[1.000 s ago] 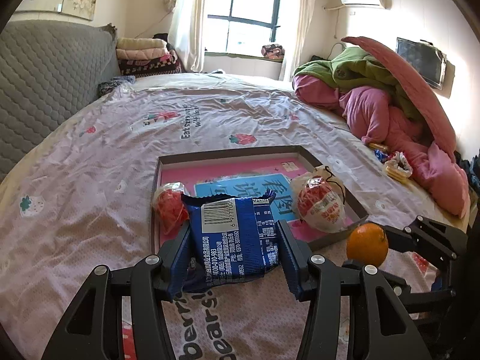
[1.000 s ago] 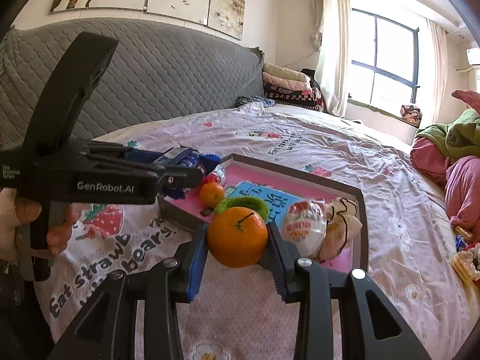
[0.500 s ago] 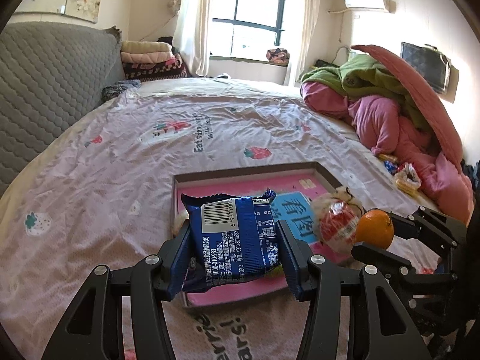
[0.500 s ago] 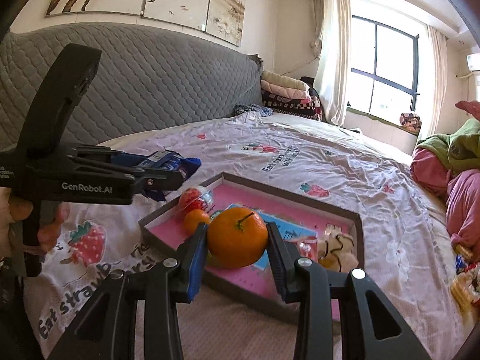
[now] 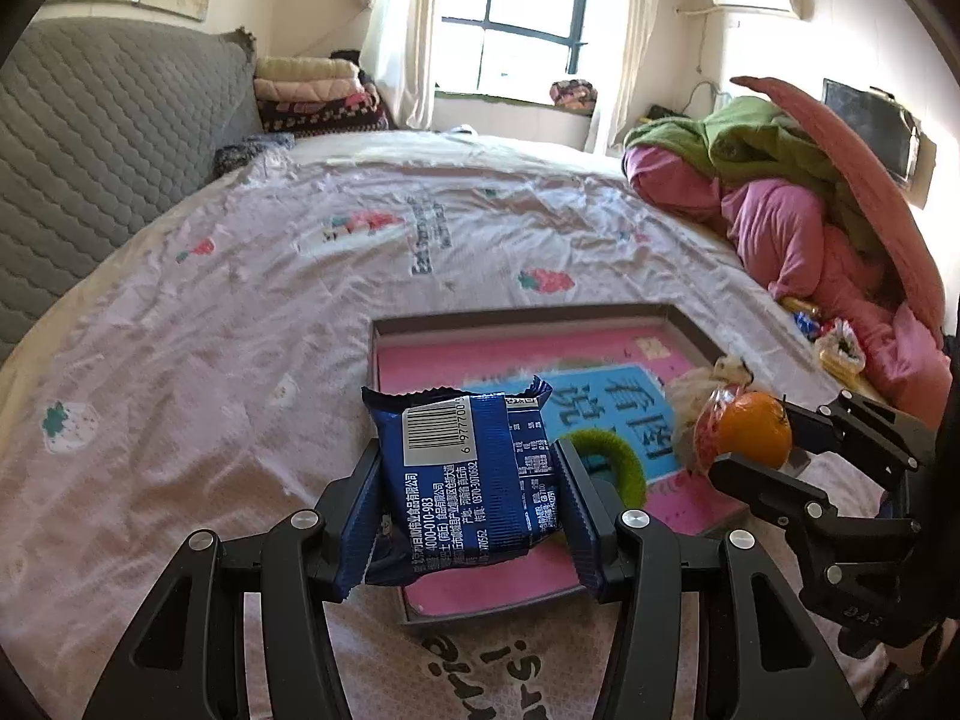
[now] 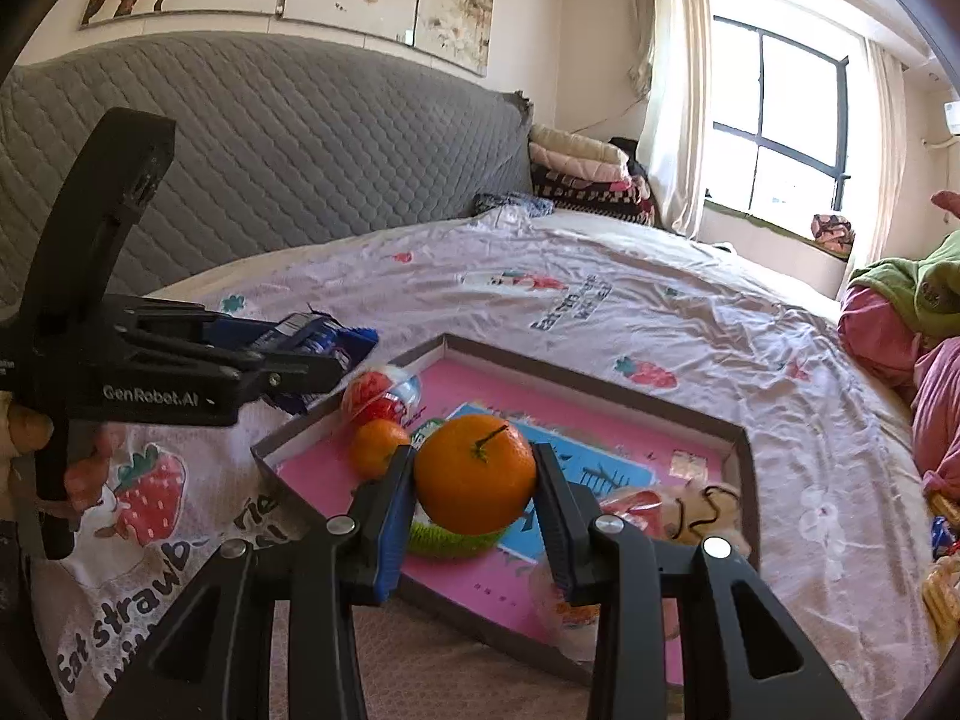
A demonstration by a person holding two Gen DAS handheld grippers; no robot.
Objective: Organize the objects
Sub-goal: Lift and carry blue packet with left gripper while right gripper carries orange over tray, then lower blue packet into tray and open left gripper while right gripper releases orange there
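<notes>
**Two loads carried over the box**

Two grips are full as we are working: our left gripper (image 5: 471, 483) is pinching a glossy blue foil snack packet with a white barcode label (image 5: 462, 474) by its two side edges, and our right gripper (image 6: 474, 483) is clamping a round orange with a short stem (image 6: 474, 471) across its middle.

Moving outward, both loads are hanging above the near part of a shallow grey-rimmed cardboard box with a pink floor (image 6: 738, 438). The packet is standing upright between the ribbed pads, its long side running up and away from us, over the box's near left corner; the orange is sitting over the near middle, just above a fuzzy green ring (image 6: 447, 540). We judge that the coming move is a short drop straight down for either hand, with neither clearly nearer.

Inside the box we are seeing a blue printed card (image 5: 612, 414), a small smooth mandarin (image 6: 378, 447), a red-and-white plastic egg-shaped capsule (image 6: 384, 390) and a crinkly clear bag (image 6: 672, 510). Around it, a soft wrinkled strawberry-print bedsheet (image 5: 252, 276) is spreading out, so the box may be resting unevenly.
</notes>
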